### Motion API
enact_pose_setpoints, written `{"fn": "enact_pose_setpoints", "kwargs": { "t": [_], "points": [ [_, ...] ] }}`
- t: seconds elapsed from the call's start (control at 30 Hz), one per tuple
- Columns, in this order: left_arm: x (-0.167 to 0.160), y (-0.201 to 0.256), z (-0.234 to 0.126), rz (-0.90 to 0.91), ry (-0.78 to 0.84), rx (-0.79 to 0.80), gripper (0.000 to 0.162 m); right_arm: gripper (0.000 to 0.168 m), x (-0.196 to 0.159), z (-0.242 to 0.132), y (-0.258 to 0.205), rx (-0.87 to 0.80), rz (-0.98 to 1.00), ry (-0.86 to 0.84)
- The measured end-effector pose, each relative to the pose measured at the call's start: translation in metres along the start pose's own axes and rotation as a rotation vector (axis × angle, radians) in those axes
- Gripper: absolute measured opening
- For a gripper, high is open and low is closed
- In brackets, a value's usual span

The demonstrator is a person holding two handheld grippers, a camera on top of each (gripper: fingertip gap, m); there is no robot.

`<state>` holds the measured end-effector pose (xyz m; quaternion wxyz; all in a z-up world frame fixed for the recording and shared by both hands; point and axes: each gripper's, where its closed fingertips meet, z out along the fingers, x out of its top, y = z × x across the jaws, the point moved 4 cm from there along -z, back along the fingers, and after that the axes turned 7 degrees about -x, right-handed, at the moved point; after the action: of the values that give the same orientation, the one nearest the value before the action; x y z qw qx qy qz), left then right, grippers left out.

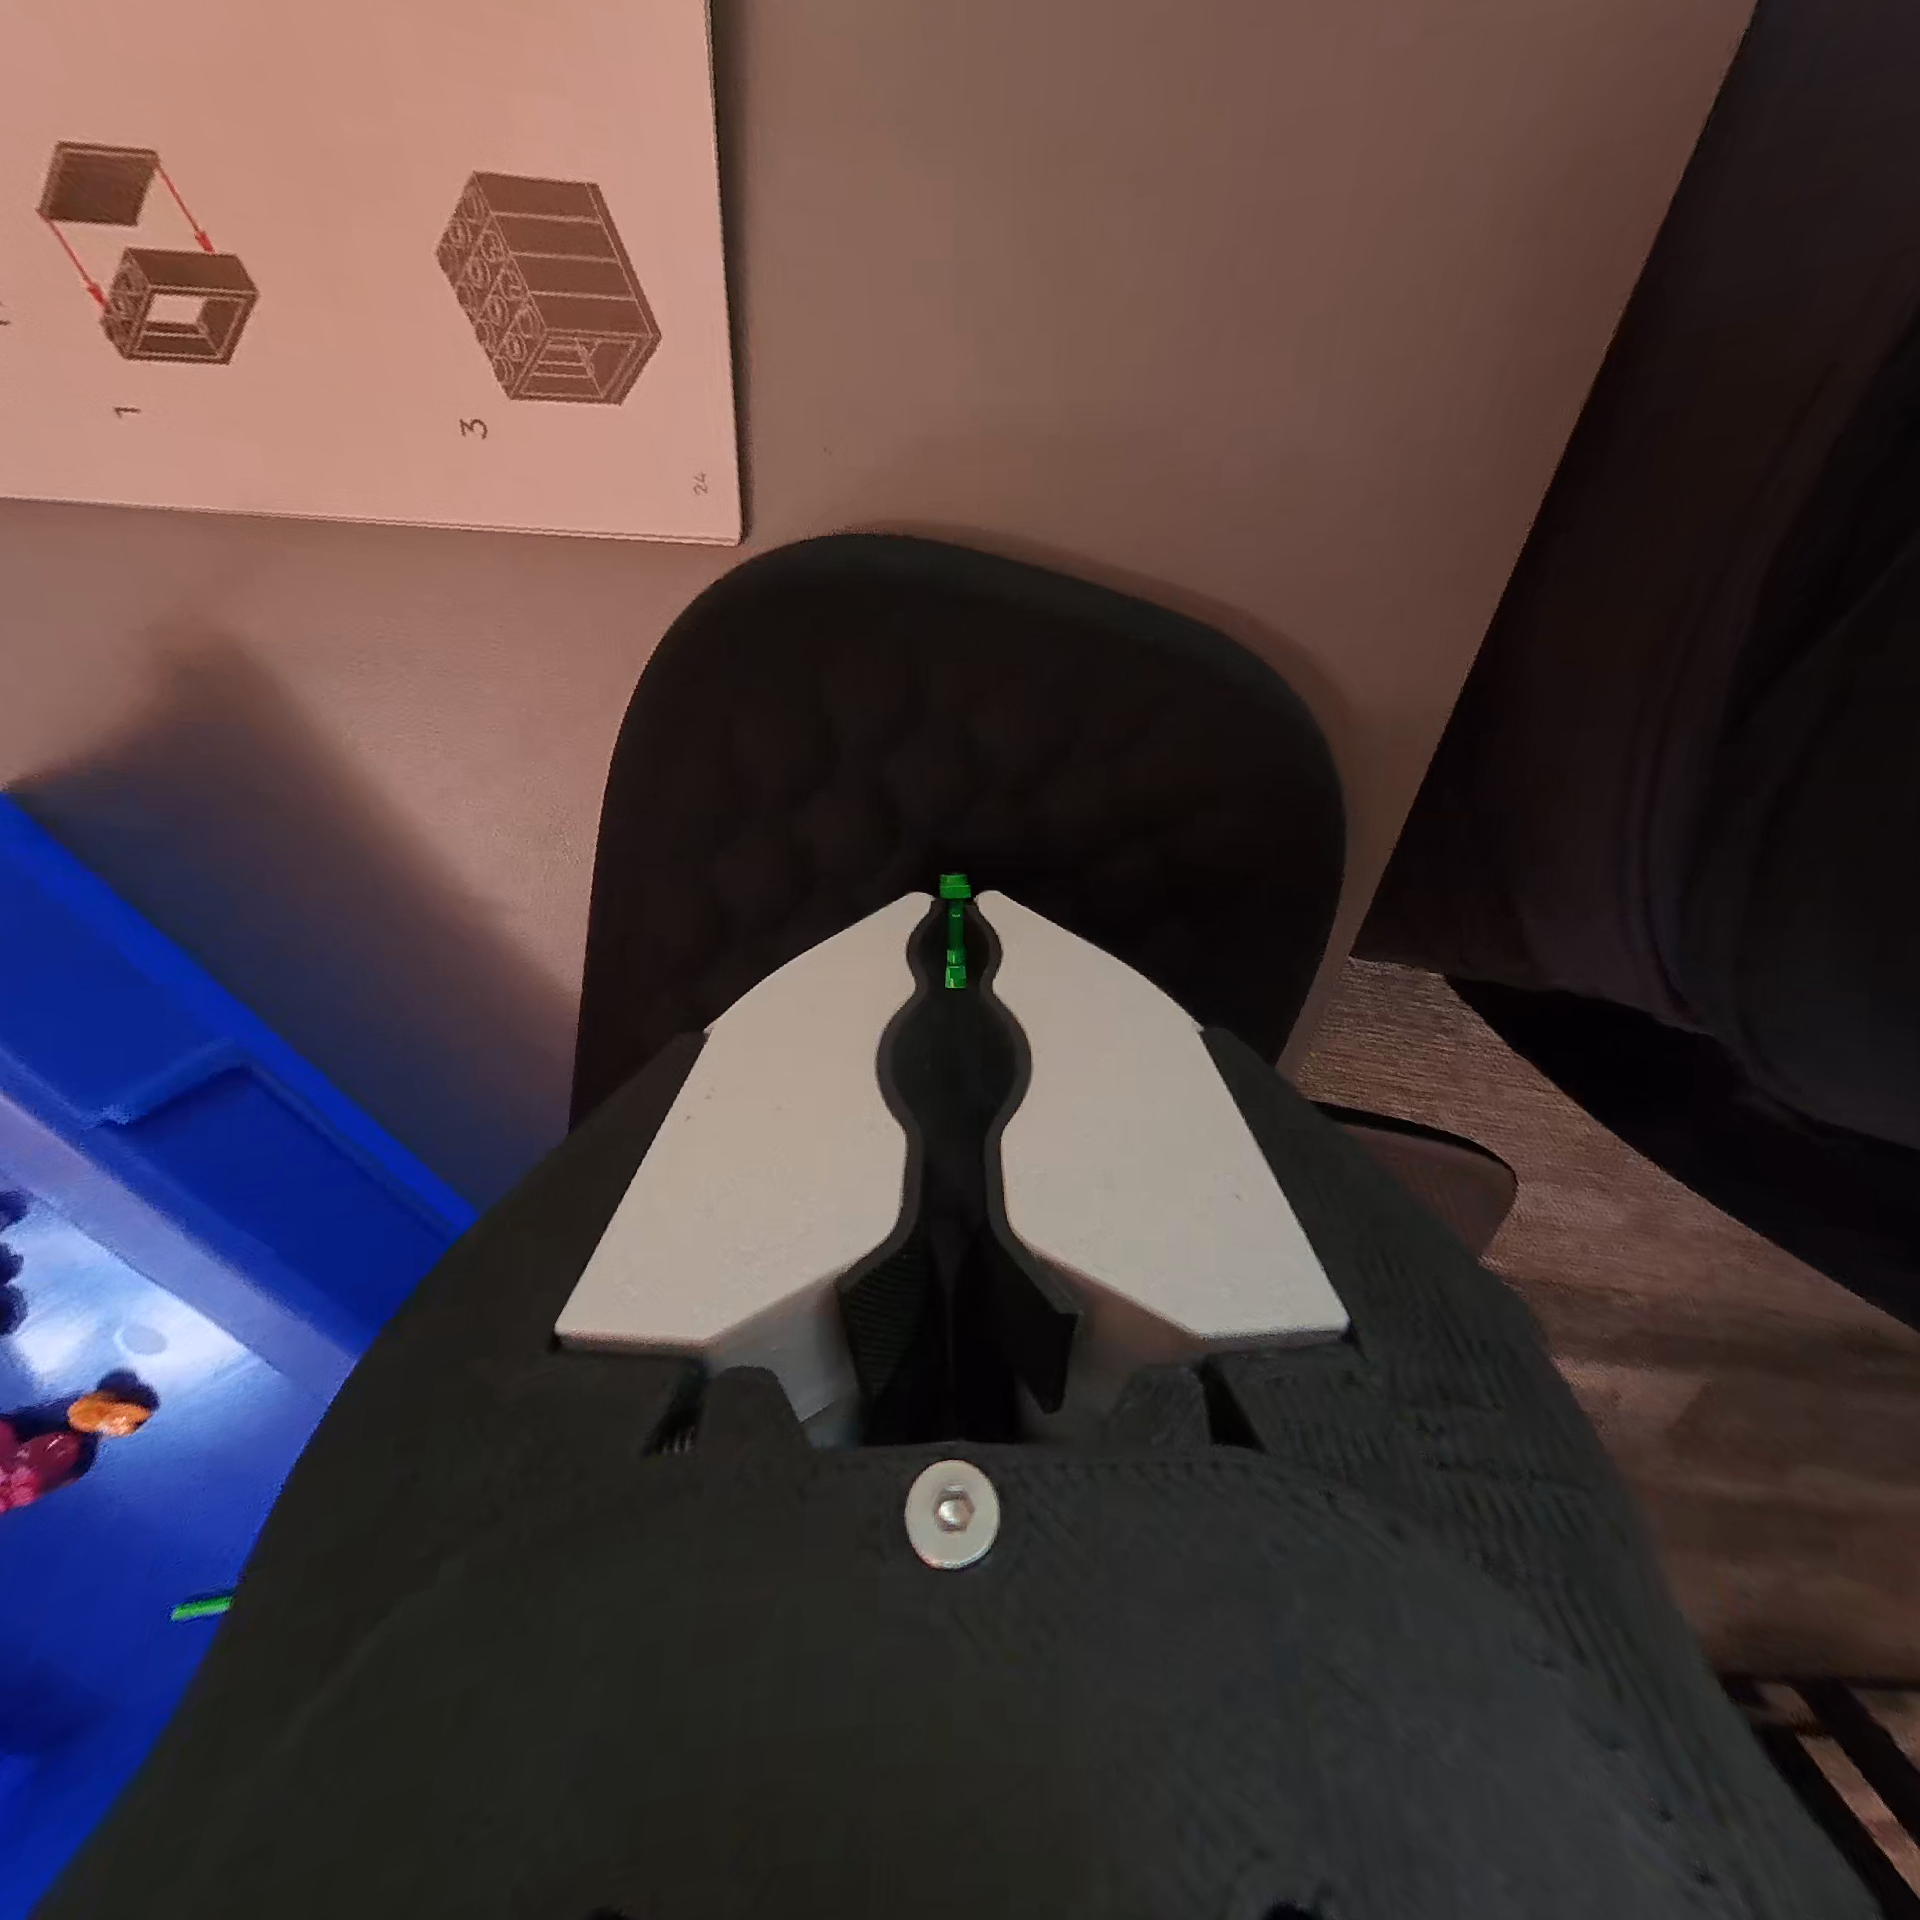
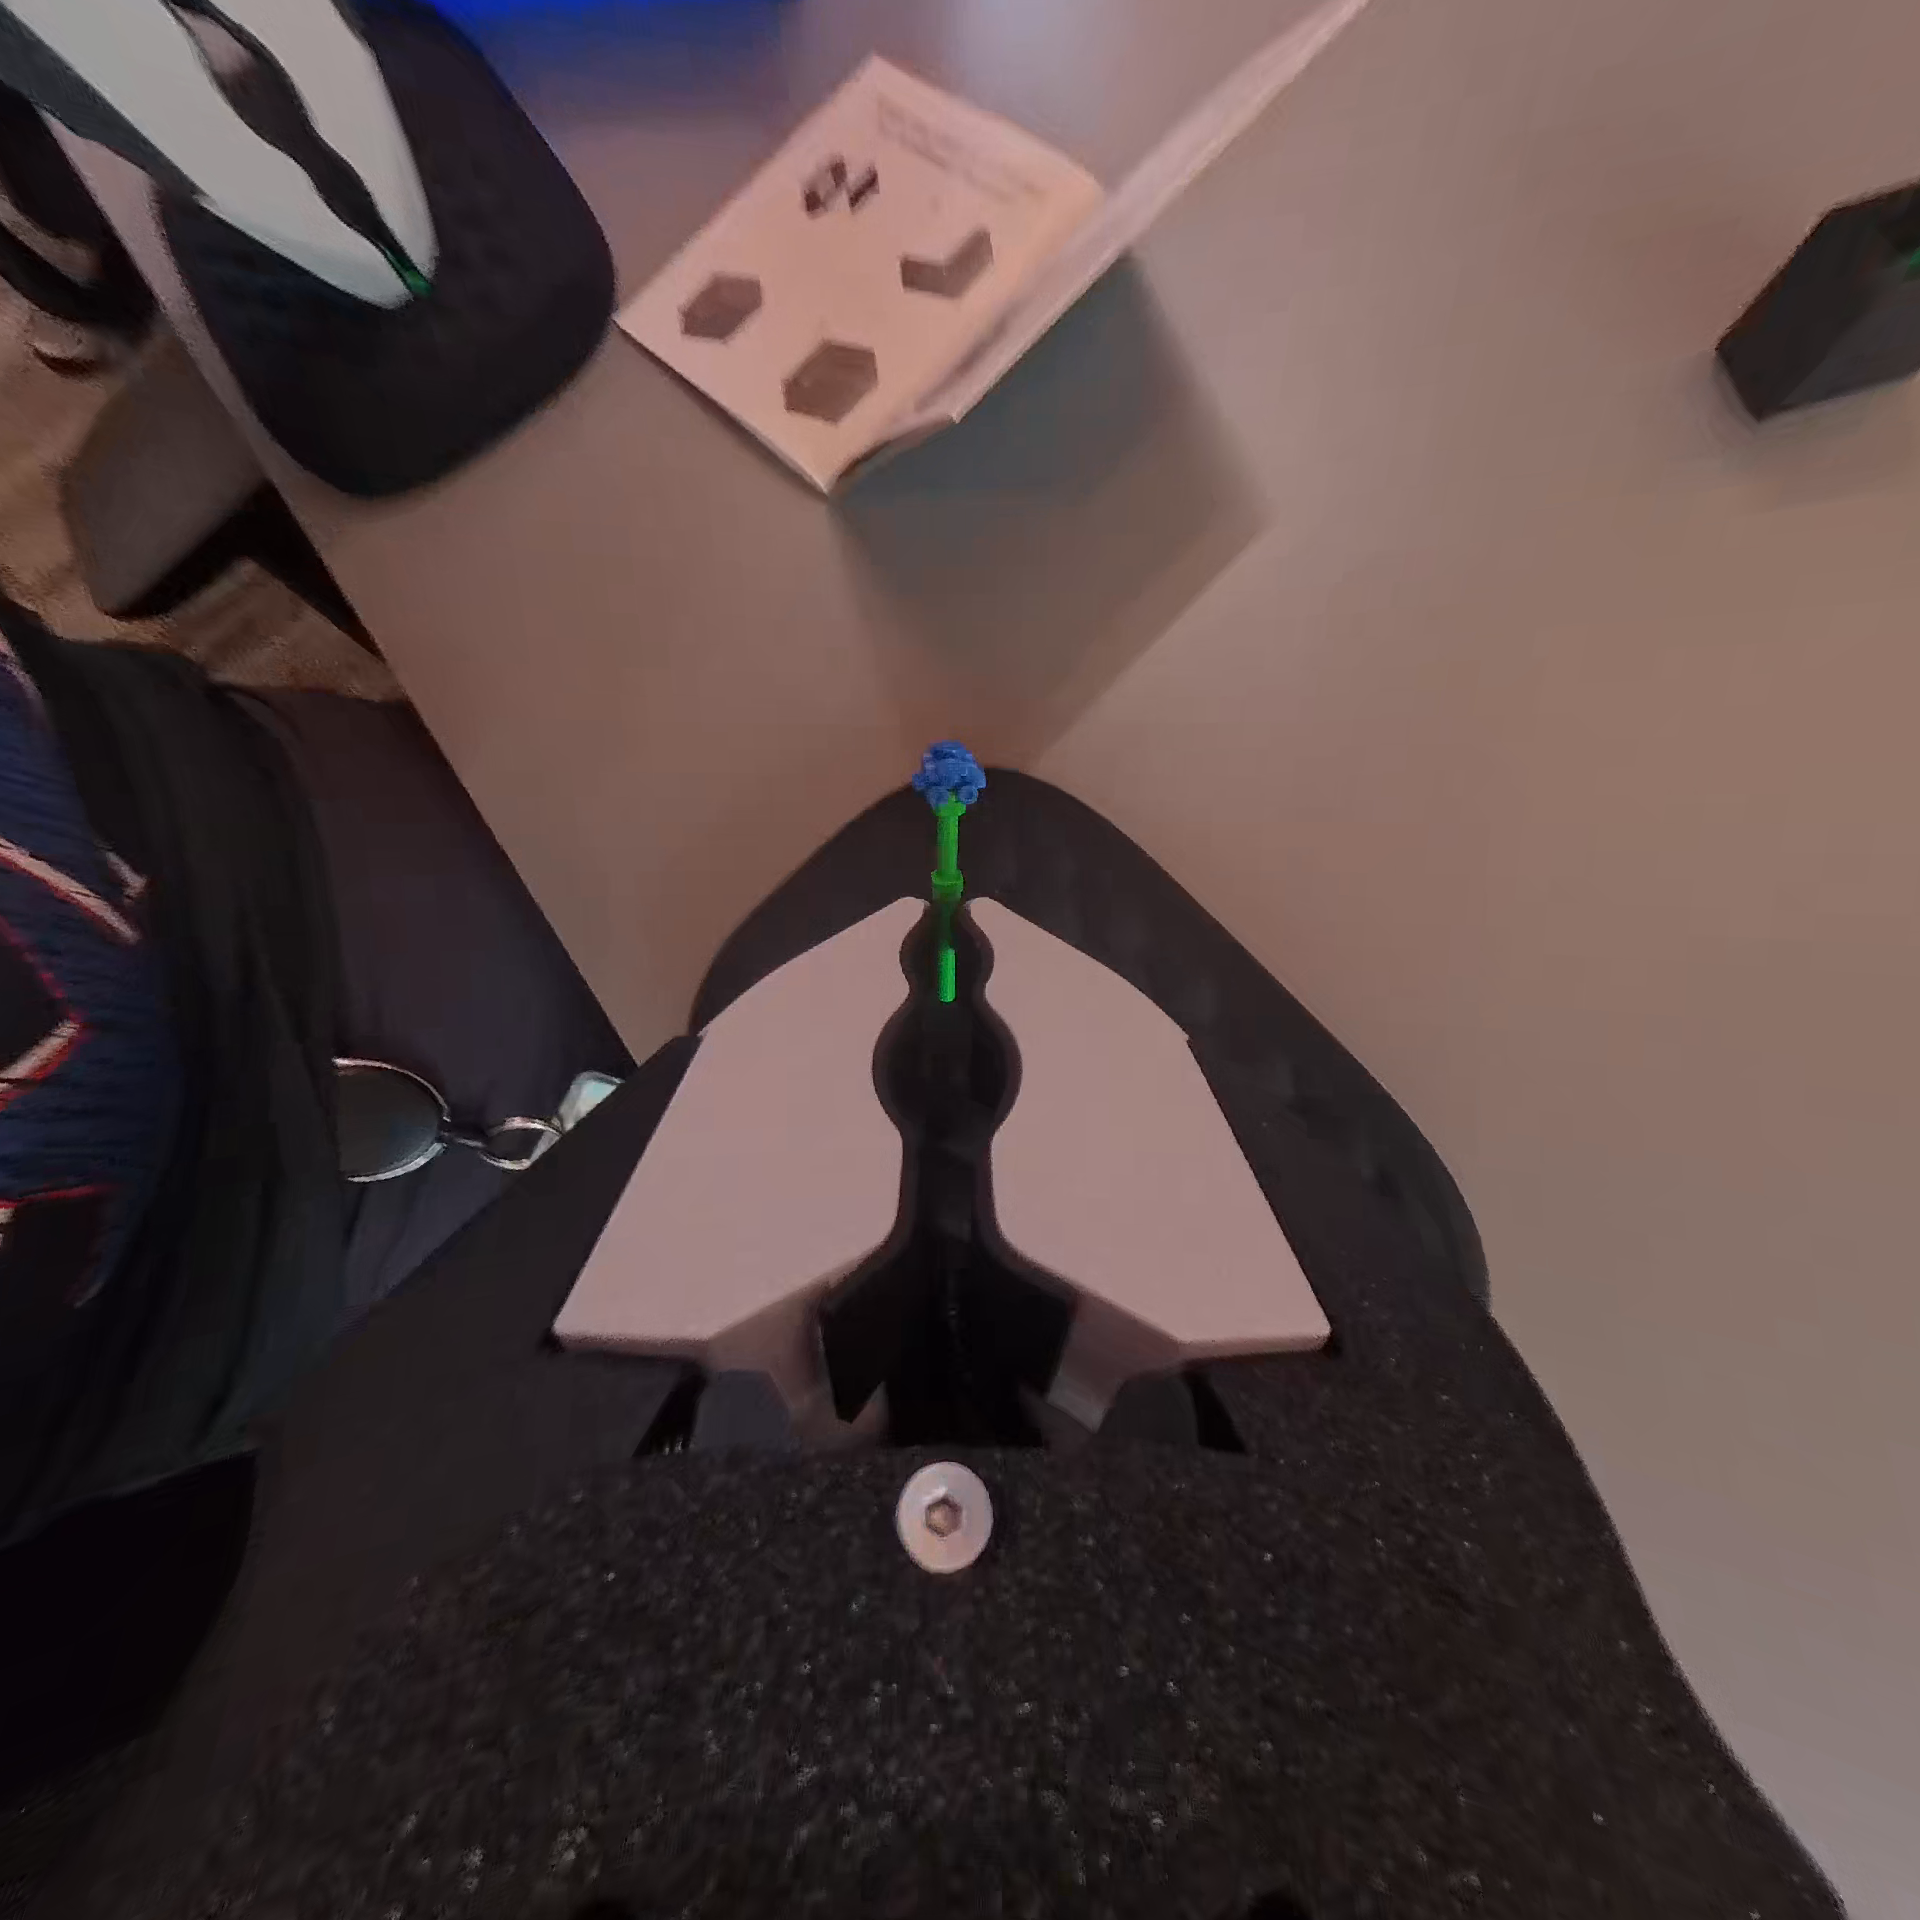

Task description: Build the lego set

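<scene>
A green stem piece [image 1: 954, 932] is pinched in the left gripper [image 1: 954, 902], and a blue-flowered stem [image 2: 947, 831] in the right gripper [image 2: 947, 906], presumably for joining.

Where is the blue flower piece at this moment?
In the right wrist view, the blue flower piece tops a green stem pinched in the right claw.

A pale tabletop [image 1: 1039, 312] meets dark fabric [image 1: 1714, 623] under dim warm light.
</scene>
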<state>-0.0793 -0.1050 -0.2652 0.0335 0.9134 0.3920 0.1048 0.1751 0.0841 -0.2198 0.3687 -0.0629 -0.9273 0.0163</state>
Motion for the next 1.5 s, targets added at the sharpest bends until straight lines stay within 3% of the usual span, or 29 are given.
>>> {"fn": "enact_pose_setpoints", "kwargs": {
  "t": [0.2, 0.3, 0.4, 0.47, 0.57, 0.67, 0.77, 0.9, 1.17, 1.5],
  "points": [
    [0.001, -0.002, 0.000, 0.000, 0.013, -0.051, 0.002, 0.004, 0.020, -0.004, -0.016, 0.144, 0.049, 0.261],
    [-0.003, -0.001, 0.000, -0.025, 0.120, -0.024, 0.002, 0.003, 0.039, -0.006, -0.028, 0.259, 0.084, 0.459],
    [-0.007, 0.000, -0.002, -0.117, 0.360, -0.025, 0.003, 0.003, 0.066, -0.012, -0.041, 0.415, 0.171, 0.749],
    [0.012, 0.000, -0.019, -0.188, 0.645, -0.035, 0.003, 0.003, 0.083, -0.011, -0.050, 0.534, 0.273, 0.922],
    [0.057, 0.006, -0.060, -0.225, 1.084, -0.161, 0.003, 0.003, 0.103, 0.004, -0.062, 0.652, 0.398, 1.048],
    [0.096, 0.013, -0.073, -0.202, 1.300, -0.335, 0.003, 0.003, 0.119, 0.016, -0.070, 0.693, 0.452, 1.068],
    [0.124, 0.016, -0.068, -0.171, 1.324, -0.343, 0.003, 0.003, 0.126, 0.019, -0.073, 0.636, 0.418, 1.056],
    [0.141, 0.016, -0.069, -0.139, 1.313, -0.196, 0.003, 0.003, 0.123, 0.021, -0.072, 0.516, 0.324, 1.047],
    [0.147, 0.016, -0.062, -0.080, 1.226, -0.011, 0.003, 0.003, 0.112, 0.038, -0.070, 0.435, 0.264, 0.976],
    [0.148, 0.016, -0.065, -0.052, 1.225, 0.027, 0.002, 0.003, 0.111, 0.040, -0.069, 0.469, 0.285, 0.973]
  ]
}}
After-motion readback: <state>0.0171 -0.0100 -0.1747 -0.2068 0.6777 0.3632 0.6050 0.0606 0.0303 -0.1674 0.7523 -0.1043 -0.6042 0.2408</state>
